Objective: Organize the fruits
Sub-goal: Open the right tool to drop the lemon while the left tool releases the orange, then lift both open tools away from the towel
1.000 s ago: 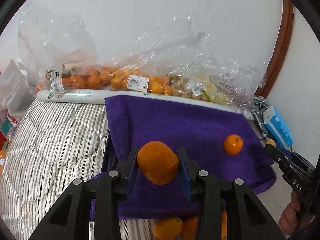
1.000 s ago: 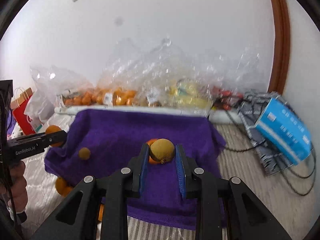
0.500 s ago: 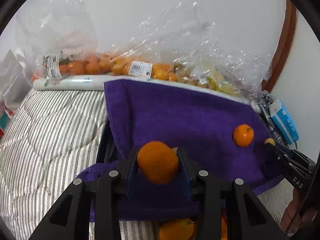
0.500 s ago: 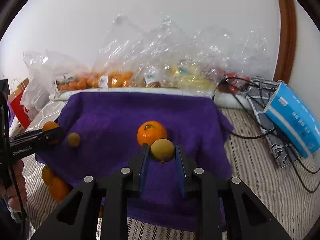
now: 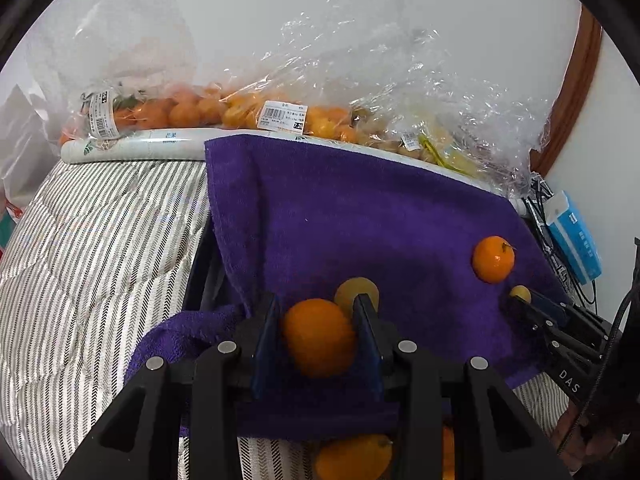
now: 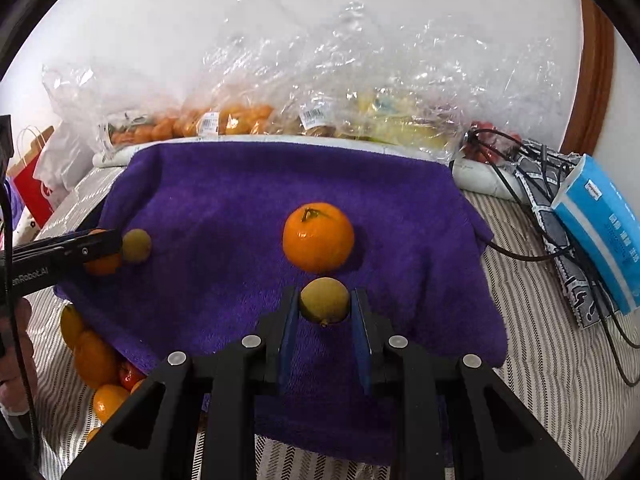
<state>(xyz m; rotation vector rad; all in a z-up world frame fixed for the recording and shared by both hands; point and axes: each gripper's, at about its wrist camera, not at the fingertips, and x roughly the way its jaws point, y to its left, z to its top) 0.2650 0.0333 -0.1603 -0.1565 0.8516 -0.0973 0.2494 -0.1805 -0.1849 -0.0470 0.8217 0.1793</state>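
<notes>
Left tool [image 5: 318, 336] clenched on an orange [image 5: 319, 337], right tool [image 6: 324, 310] clenched on a small yellow fruit [image 6: 324, 300], both low over the purple towel [image 6: 224, 216] on the bed.

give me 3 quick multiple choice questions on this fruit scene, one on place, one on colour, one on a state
1. Where does the loose orange lie?
A. on the purple towel
B. in a plastic bag
C. on the blue box

2. What colour is the fruit in the right claw?
A. red
B. yellow-green
C. purple

3. What state is the left claw in?
A. open and empty
B. shut on an orange
C. shut on the towel

Answers:
1 A, it sits on the cloth just beyond the right claw.
2 B, the small fruit is yellow-green.
3 B, both pads press the held orange.
</notes>
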